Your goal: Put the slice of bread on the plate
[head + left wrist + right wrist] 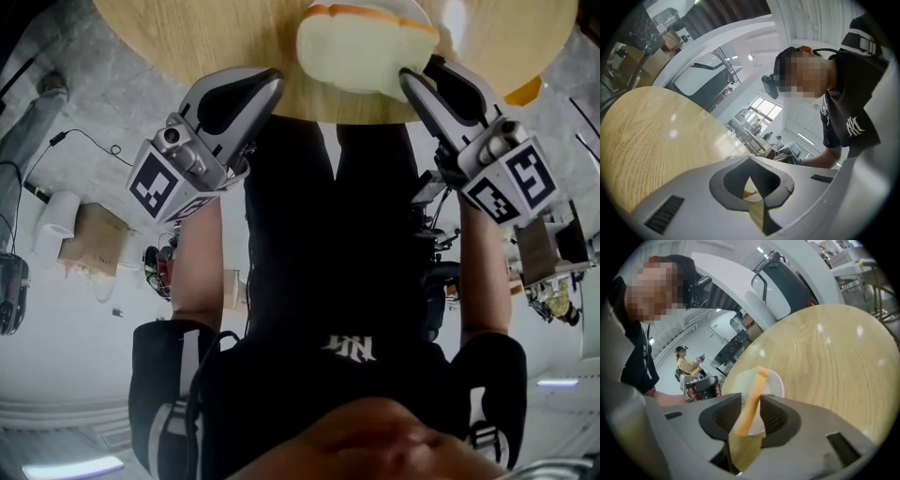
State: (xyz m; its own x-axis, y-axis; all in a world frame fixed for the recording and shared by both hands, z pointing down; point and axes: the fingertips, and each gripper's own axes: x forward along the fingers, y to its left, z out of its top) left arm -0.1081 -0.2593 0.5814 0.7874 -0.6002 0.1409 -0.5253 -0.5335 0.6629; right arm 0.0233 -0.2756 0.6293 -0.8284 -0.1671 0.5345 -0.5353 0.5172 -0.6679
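Observation:
A slice of bread point(361, 47) with a pale crumb and an orange-brown crust lies over the white plate point(419, 12) at the near edge of the round wooden table point(187, 37), hiding most of the plate. My right gripper point(422, 73) is at the slice's edge. In the right gripper view the bread point(751, 401) shows edge-on between the jaws, which stand wider than the crust. The plate point(777, 386) lies just beyond. My left gripper point(265, 82) hovers at the table's edge to the left of the bread, and its jaws point(751, 180) meet with nothing in them.
An orange object point(525, 91) sticks out at the table's rim to the right of my right gripper. The person's body and arms fill the space below the table edge. Wooden tabletop point(834, 352) stretches beyond the plate.

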